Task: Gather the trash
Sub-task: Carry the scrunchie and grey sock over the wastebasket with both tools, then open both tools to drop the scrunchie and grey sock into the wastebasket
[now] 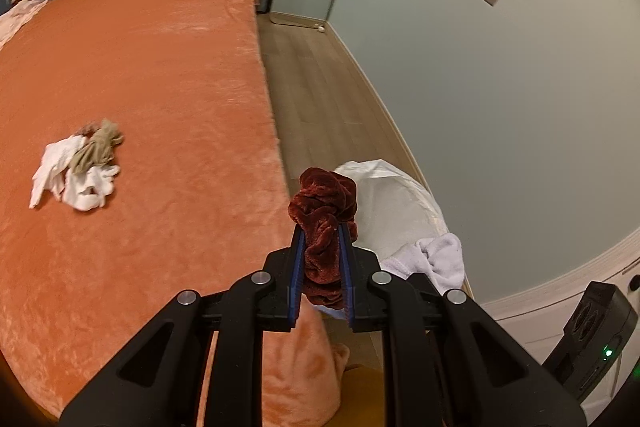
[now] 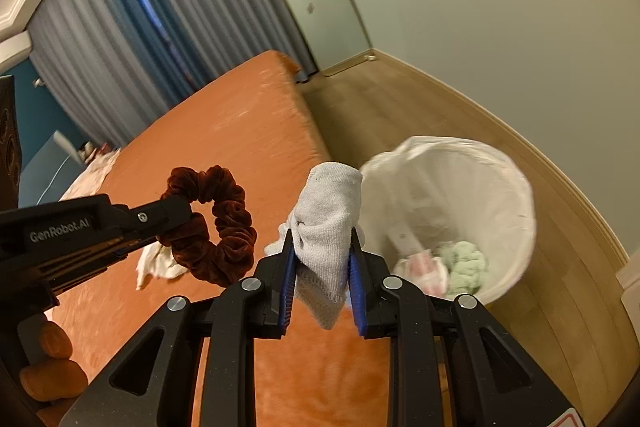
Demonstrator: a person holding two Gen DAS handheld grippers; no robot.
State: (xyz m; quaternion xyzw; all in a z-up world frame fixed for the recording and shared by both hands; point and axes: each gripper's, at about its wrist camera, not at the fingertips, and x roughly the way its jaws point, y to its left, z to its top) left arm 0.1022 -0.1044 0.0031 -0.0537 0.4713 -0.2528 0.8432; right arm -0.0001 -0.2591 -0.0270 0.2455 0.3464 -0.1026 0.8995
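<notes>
My left gripper [image 1: 322, 233] is shut on a dark red velvet scrunchie [image 1: 326, 217], held over the right edge of the orange bed [image 1: 160, 67]. It also shows from the side in the right wrist view [image 2: 178, 217], with the scrunchie [image 2: 224, 227] hanging from it. My right gripper [image 2: 322, 239] is shut on a white cloth [image 2: 330, 215], held just left of the white-lined trash bin [image 2: 500, 179]. The bin holds a green cloth [image 2: 466, 259] and crumpled wrappers [image 2: 424, 267]. A pile of white and beige cloths [image 1: 80, 163] lies on the bed.
Wooden floor [image 1: 320, 99] runs between the bed and the pale wall [image 1: 500, 107]. Grey curtains [image 2: 180, 27] hang behind the bed. A pinkish cloth [image 1: 20, 17] lies at the bed's far left. Orange cushions [image 2: 52, 375] sit low left.
</notes>
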